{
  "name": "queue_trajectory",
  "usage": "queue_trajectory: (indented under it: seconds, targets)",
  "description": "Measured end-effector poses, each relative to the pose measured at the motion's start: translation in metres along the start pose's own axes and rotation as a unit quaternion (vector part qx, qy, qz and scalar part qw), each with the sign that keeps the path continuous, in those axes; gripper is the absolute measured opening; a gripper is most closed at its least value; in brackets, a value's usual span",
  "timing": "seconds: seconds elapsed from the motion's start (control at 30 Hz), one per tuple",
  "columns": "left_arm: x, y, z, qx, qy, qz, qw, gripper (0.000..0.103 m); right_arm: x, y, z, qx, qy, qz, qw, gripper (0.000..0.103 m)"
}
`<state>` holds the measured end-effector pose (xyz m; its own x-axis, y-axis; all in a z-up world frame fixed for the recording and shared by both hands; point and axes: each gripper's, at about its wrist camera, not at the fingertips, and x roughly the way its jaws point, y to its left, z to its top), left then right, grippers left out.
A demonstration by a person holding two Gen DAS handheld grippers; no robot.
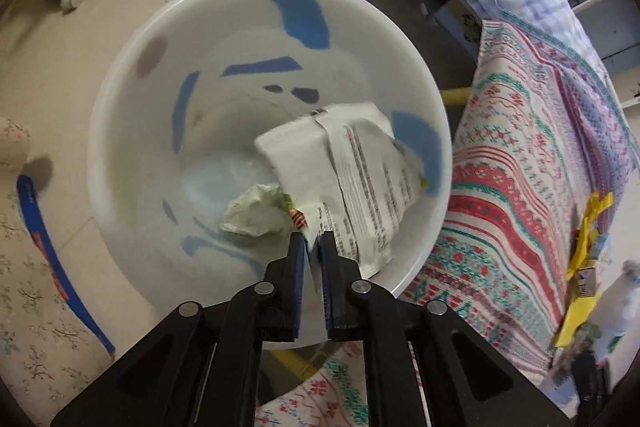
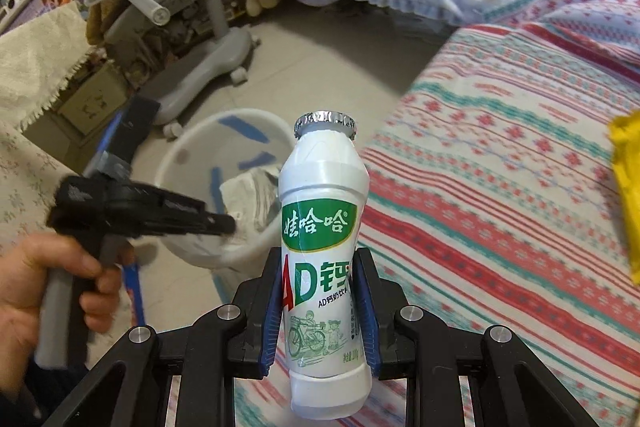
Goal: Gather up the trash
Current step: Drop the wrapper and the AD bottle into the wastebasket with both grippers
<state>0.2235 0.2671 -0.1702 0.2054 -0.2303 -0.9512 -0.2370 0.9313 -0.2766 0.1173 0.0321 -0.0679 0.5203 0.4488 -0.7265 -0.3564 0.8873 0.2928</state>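
The left gripper (image 1: pixel 312 241) was pinched tight on the corner of a white printed wrapper (image 1: pixel 352 179), which hung down inside the white bin (image 1: pixel 132 75) at the centre of the frame, above a crumpled green scrap (image 1: pixel 252 211) on the bin's floor. The right gripper (image 2: pixel 320 311), low in its own frame, clamped a white drink bottle (image 2: pixel 322 247) upright around its middle, over the patterned bed cover (image 2: pixel 500 187) and just right of the bin (image 2: pixel 176 163). To drop the wrapper cleanly, the jaws probably needed to open fully while inside the rim, so the wrapper fell free. The bottle would follow, carried left over the rim before release.
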Motion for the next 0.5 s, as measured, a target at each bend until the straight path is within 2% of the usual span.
queue_trajectory:
  seconds: [0.13, 0.23, 0.33, 0.4, 0.5]
  targets:
    - [-0.002, 0.004, 0.001, -0.004, -0.003, 0.004, 1.0000, 0.012, 0.015, 0.023, 0.015, -0.004, -0.010, 0.026, 1.000, 0.030]
    - [-0.009, 0.012, 0.002, -0.017, -0.007, -0.006, 0.9998, 0.018, 0.028, 0.038, 0.026, -0.009, -0.010, 0.039, 0.999, 0.030]
    - [-0.026, 0.016, 0.001, -0.016, -0.023, -0.021, 0.9994, 0.029, 0.043, 0.055, 0.039, -0.017, -0.011, 0.048, 0.999, 0.030]
    - [-0.037, 0.019, 0.001, -0.015, -0.037, -0.020, 0.9990, 0.041, 0.052, 0.059, 0.047, -0.016, -0.010, 0.055, 0.998, 0.030]
    - [-0.060, 0.027, 0.000, -0.022, -0.062, -0.034, 0.9972, 0.041, 0.067, 0.062, 0.057, -0.008, -0.008, 0.060, 0.998, 0.030]
